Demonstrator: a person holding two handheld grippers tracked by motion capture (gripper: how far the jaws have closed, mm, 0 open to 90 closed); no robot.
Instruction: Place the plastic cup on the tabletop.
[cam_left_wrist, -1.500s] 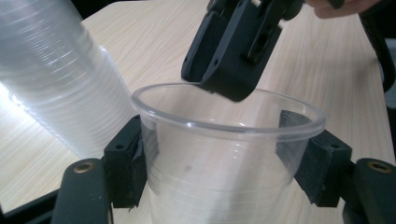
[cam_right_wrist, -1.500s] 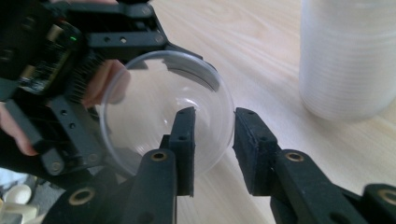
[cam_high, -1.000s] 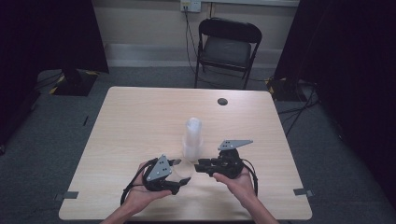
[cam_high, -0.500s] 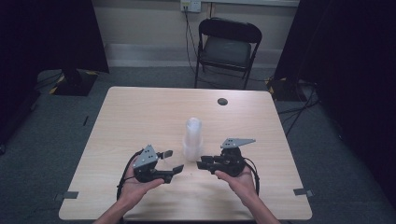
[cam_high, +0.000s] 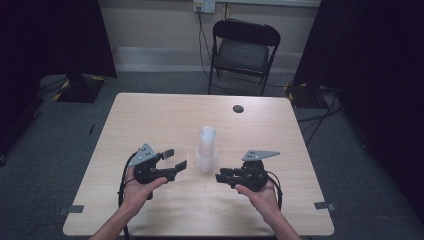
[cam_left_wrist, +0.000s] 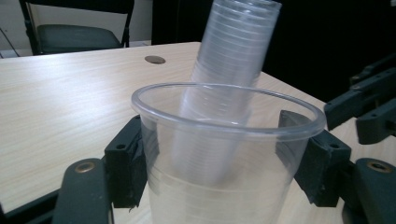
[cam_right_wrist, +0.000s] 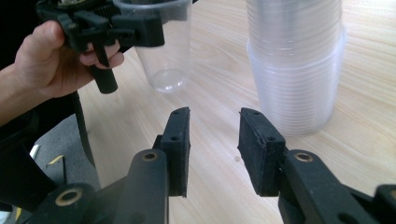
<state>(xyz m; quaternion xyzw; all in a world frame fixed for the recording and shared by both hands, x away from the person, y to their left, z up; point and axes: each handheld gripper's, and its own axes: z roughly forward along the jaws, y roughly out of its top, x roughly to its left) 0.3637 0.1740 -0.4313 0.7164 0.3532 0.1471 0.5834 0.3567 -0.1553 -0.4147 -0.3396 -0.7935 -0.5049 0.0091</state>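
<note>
No readable writing on the single clear plastic cup (cam_left_wrist: 224, 158), clamped upright, mouth up, between the pads of the left gripper (cam_high: 172, 161). Just beyond those jaws, a tall stack of clear plastic cups (cam_high: 206, 148) upright on the pale wooden table (cam_high: 150, 115), a small dark round disc (cam_high: 238, 108) farther off. Right gripper (cam_right_wrist: 214, 140) narrowly parted on nothing, stack ahead to the right.

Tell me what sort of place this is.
Probably a lab or studio set up for recording, not a home. A bare wooden table stands on grey carpet, dark curtains hang at both sides, and a black folding chair sits by a plain wall with a socket.
</note>
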